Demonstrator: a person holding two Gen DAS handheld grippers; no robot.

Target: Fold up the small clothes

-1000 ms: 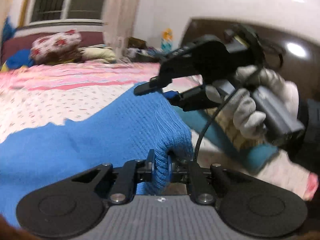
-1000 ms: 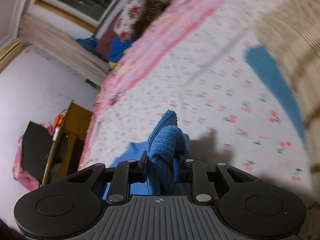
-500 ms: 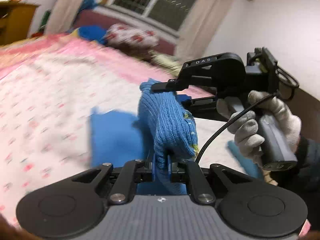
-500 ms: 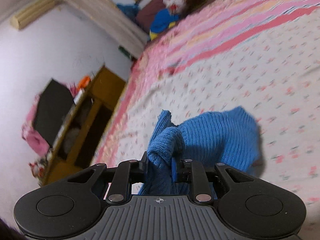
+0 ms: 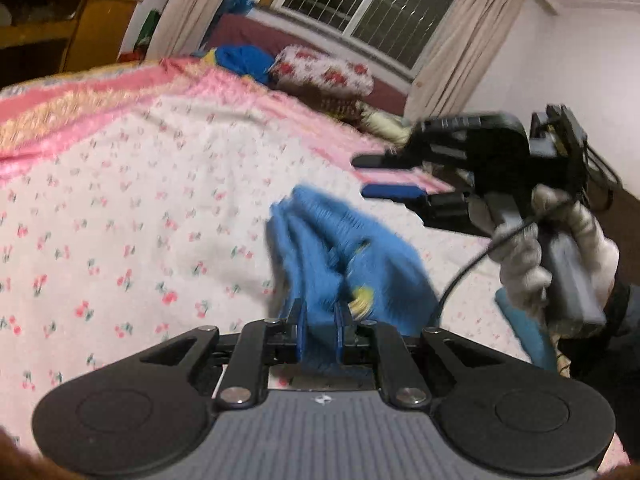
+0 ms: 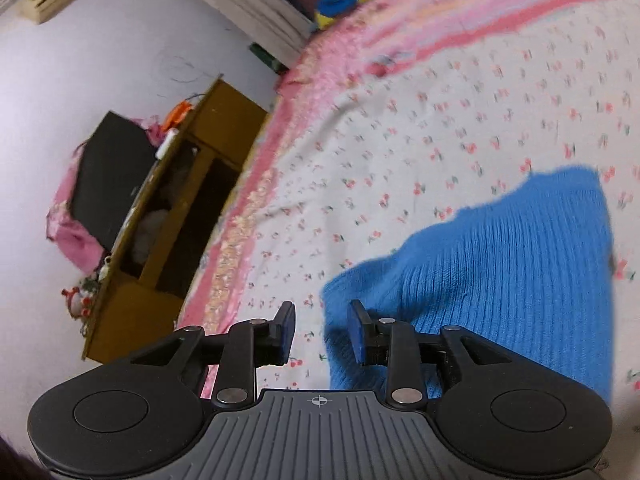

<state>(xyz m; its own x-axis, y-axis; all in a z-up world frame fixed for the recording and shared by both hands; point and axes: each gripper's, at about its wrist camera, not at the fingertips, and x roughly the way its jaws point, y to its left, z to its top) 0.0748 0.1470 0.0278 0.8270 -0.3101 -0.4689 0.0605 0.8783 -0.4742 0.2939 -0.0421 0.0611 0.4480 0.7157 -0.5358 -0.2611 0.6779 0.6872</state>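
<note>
Left tongs (image 5: 319,330): closed on a bunched fold of the blue knit garment (image 5: 340,256); the knit rises from between the two blue pads and spreads ahead of them.
Right tongs (image 6: 321,330): jaws parted with nothing pinched between them; they have just been opening. In the left wrist view the right tongs (image 5: 370,176) sit ahead and to the right of the left tongs, above the far end of the garment, apart from it.
Right hand (image 5: 560,256): in a white glove, wrapped around the handle of the right tongs.
Blue knit garment (image 6: 500,272): lies on the bed just ahead and to the right of the right tongs, one edge running beneath the right pad.
Bed (image 5: 120,208): white sheet with small red cherry print and a pink striped border, under both tongs.
</note>
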